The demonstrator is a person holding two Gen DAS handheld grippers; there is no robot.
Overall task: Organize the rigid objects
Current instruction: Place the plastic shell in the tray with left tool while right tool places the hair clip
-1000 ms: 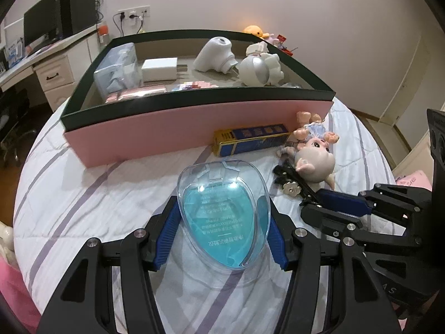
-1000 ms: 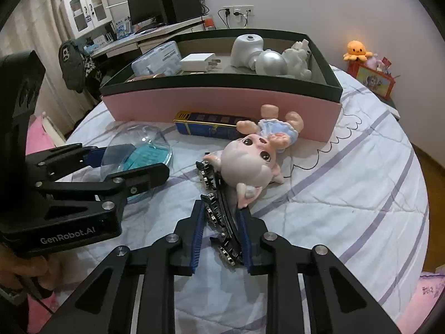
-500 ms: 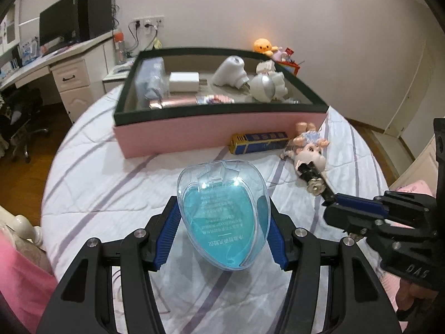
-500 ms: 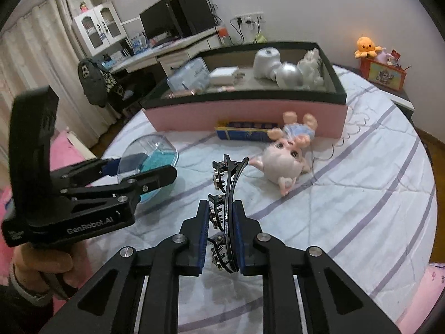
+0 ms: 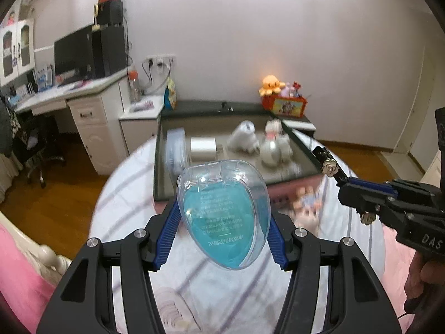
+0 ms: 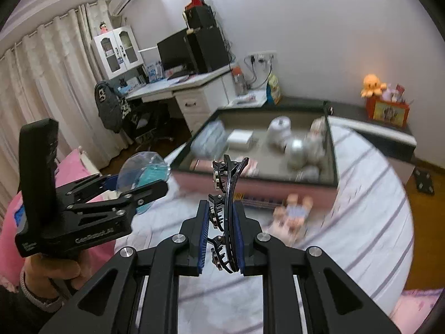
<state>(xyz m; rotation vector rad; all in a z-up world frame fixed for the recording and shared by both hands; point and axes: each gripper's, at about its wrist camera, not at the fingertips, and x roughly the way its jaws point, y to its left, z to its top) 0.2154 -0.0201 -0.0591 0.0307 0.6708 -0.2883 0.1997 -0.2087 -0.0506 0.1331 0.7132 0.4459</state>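
Both tools were up off the bed (image 6: 370, 217) here, each one loaded. The left tool (image 5: 224, 226) was clamped on the clear plastic case (image 5: 224, 214), blue pads pressed to its two curved flanks, the case hanging in the air in front of the pink-sided tray (image 5: 281, 192). That shell looked light and stiff but smooth and rounded, so I judged it could squirt out of a pinch; taking it across its widest part, as it was held, seemed the sound choice, and a hard squeeze might crack the thin lid. The right tool (image 6: 221, 235) had its jaws nearly together, gripping the black hair clip (image 6: 226, 192) by its lower half, the flower-studded end poking upward clear of the pads. Thin, rigid and light, that clip; its teeth and little ornaments looked like the fragile bits, so the flat spine was the place to hold. The doll (image 6: 292, 217) lay on the bed just in front of the tray wall. Inside the tray the contents were blurred; there seemed to be bare floor near the front for both items
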